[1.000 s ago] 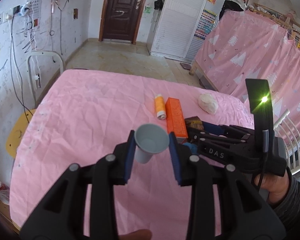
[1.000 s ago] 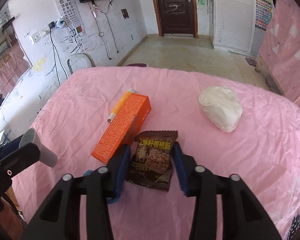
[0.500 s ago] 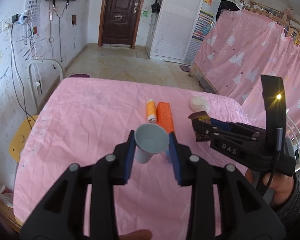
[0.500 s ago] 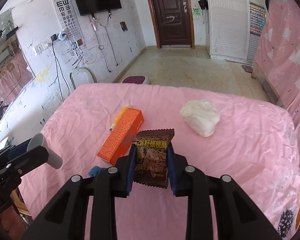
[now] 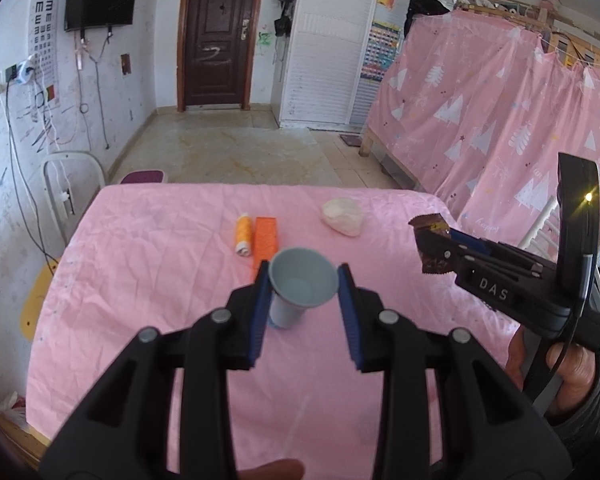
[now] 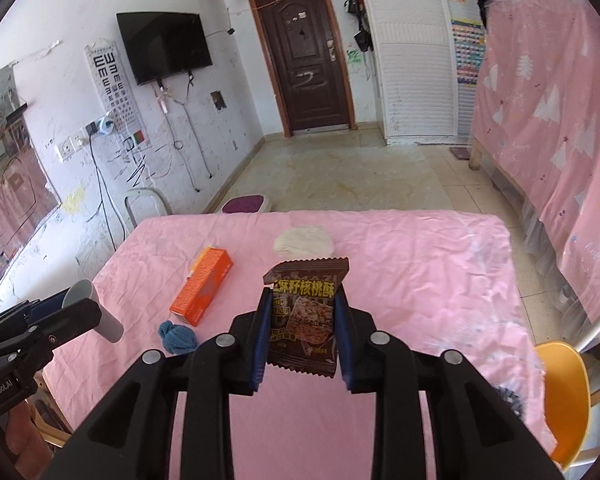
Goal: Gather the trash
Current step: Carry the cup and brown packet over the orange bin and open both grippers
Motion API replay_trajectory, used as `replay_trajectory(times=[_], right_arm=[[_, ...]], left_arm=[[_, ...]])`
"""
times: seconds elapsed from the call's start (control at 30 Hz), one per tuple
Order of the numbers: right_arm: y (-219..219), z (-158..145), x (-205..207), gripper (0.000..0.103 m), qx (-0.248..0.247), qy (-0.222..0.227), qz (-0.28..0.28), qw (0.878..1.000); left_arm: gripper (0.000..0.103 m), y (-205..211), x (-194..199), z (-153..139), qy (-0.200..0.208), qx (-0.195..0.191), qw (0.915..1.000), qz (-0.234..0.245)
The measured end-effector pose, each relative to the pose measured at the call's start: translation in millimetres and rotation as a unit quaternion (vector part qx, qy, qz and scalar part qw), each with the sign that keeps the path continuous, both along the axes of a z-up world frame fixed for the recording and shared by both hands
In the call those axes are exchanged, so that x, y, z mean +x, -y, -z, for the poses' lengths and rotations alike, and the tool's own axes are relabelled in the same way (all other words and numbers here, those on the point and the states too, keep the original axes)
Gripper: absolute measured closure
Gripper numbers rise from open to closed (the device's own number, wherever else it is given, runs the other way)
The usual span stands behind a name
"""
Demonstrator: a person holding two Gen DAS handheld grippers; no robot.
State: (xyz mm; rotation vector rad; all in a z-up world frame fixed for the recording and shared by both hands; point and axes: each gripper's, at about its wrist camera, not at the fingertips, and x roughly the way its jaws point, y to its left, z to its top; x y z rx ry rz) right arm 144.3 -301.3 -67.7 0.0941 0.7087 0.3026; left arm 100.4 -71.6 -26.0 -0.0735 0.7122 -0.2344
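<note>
My left gripper (image 5: 303,280) is shut on a grey paper cup (image 5: 300,286) and holds it above the pink table (image 5: 148,264). The cup also shows at the left of the right wrist view (image 6: 94,308). My right gripper (image 6: 301,312) is shut on a brown snack wrapper (image 6: 306,312) and holds it high over the table; the wrapper also shows in the left wrist view (image 5: 432,248). On the table lie an orange box (image 6: 202,286), an orange tube (image 5: 243,234), a white crumpled wad (image 6: 304,242) and a blue yarn ball (image 6: 178,338).
A white-framed chair (image 5: 66,184) stands at the table's far left corner, an orange chair (image 6: 566,392) at its right side. A pink curtain (image 5: 480,120) hangs to the right. A white bag (image 5: 10,412) lies on the floor at left.
Both grippers have risen and drawn back from the table. The right gripper lifted the snack wrapper off the cloth. The cup stayed gripped in the left.
</note>
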Motion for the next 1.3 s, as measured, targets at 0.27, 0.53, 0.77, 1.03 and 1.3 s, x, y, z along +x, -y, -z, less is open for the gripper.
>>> replay_trajectory(times=[0.27,0.53,0.77,1.03,1.3], right_arm=[[63,-7,-35,0.085,0.023,0.025,0.050,0.998],[121,-6,-56,0.085,0.034,0.031,0.095,0.994],[172,4,-73,0.085,0.039,0.033,0.136,0.989],[226,27,-85,0.084,0.044,0.010,0.185,0.982],[255,45,-90,0.084,0.040,-0.007,0.210,0.977]], left_arm=[[0.072,51,-14,-13,0.015,0.023,0.9988,0.040],[0.072,102,-17,-14,0.015,0.033,0.9962,0.079],[0.072,153,-7,-13,0.004,0.036,0.9923,0.119],[0.072,225,13,-13,-0.008,0.033,0.9838,0.176],[0.072,283,30,3,-0.036,0.020,0.9744,0.221]])
